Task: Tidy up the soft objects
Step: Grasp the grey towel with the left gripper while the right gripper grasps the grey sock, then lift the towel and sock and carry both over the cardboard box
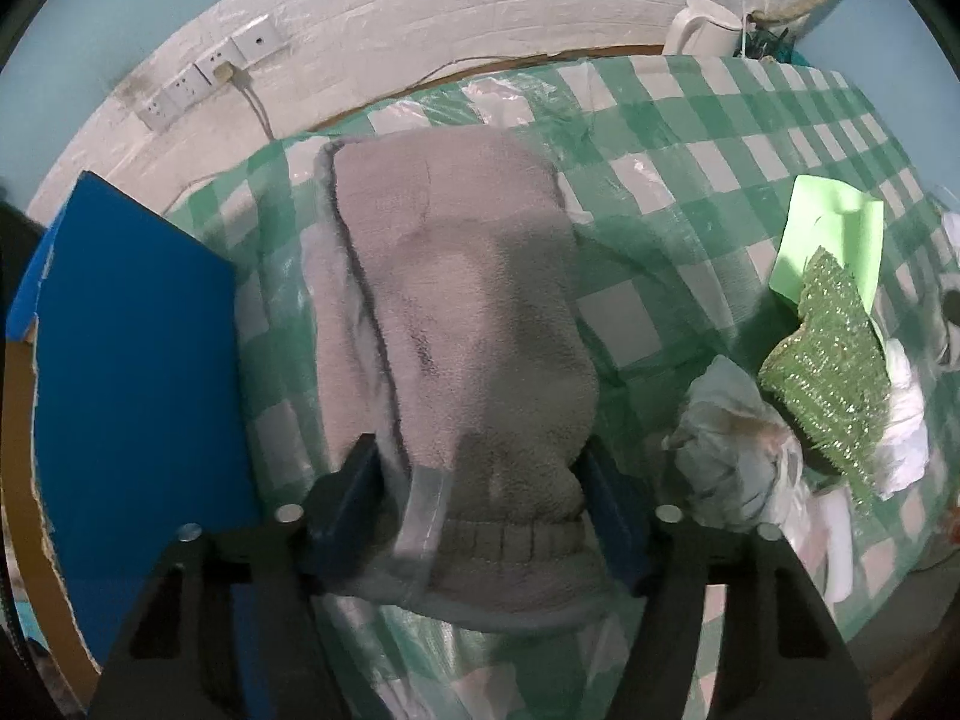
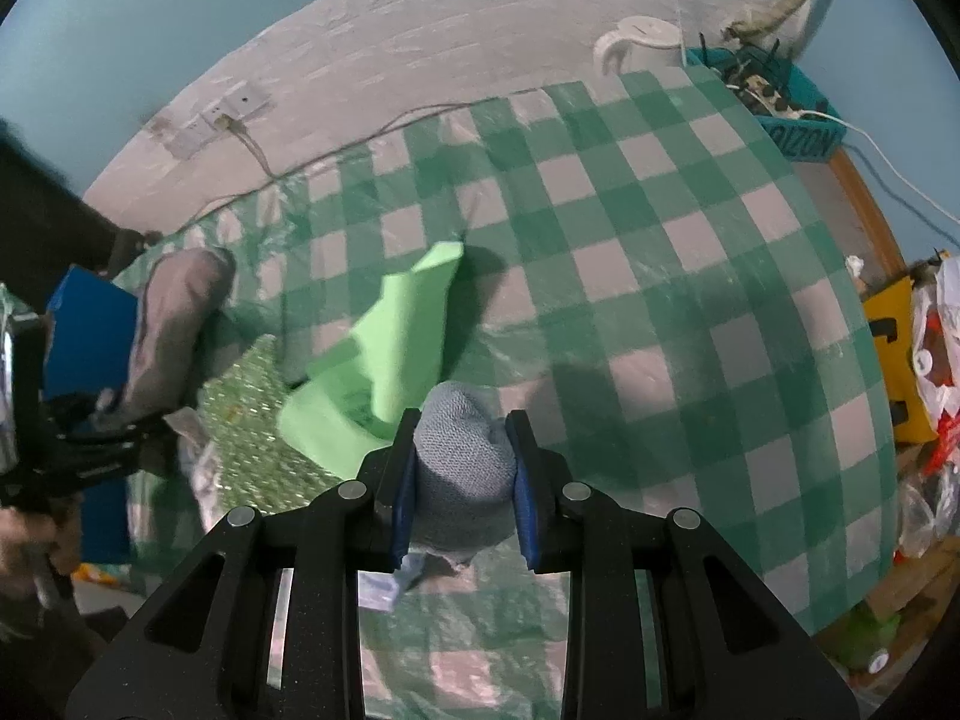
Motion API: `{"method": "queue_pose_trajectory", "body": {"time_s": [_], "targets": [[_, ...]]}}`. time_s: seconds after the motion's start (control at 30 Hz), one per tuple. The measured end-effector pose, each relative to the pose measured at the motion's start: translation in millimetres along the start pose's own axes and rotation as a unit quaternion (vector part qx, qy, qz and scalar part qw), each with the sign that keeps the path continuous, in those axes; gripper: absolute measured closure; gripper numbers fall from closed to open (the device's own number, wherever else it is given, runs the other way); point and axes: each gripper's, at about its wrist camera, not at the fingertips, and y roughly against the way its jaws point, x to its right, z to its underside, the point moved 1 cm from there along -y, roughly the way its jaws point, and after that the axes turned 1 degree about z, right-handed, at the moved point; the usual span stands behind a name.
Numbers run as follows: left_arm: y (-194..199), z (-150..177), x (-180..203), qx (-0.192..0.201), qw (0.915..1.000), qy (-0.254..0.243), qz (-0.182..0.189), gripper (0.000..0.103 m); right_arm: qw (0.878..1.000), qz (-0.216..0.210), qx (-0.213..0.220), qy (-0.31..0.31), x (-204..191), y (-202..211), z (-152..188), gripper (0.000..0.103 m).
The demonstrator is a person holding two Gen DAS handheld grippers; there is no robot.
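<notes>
My left gripper (image 1: 480,480) is shut on a grey fleece cloth in clear plastic wrap (image 1: 456,300), which lies lengthwise on the green checked tablecloth (image 1: 690,168). It also shows in the right wrist view (image 2: 174,324), with the left gripper (image 2: 126,420) on it. My right gripper (image 2: 462,456) is shut on a blue-grey knitted roll (image 2: 465,456) held just above the cloth. A light green cloth (image 2: 396,354) (image 1: 834,234) and a sparkly green scrubber (image 2: 252,420) (image 1: 822,372) lie between the two grippers.
A blue cardboard box (image 1: 132,372) stands left of the fleece. A crumpled white plastic bag (image 1: 732,432) lies beside the scrubber. A white kettle (image 2: 642,45) and a teal basket of cables (image 2: 780,96) stand at the far right edge. Wall sockets (image 1: 198,75) are behind.
</notes>
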Motion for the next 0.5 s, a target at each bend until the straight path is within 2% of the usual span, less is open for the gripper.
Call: {"method": "queue_pose_trajectory", "body": {"time_s": [0.3,0.5], "targets": [[13.7,6.9,-13.9,0.02,0.9987,0.021,0.041,0.07,1.0,-0.006,0.001,0.011,-13.3,2.9,-3.2,0.077],[21.9,9.8,-13.4,0.029,0.9975,0.016,0.062,0.076,1.0,-0.015,0.003,0.016,-18.4,7.7,-5.3,0.077]]}}
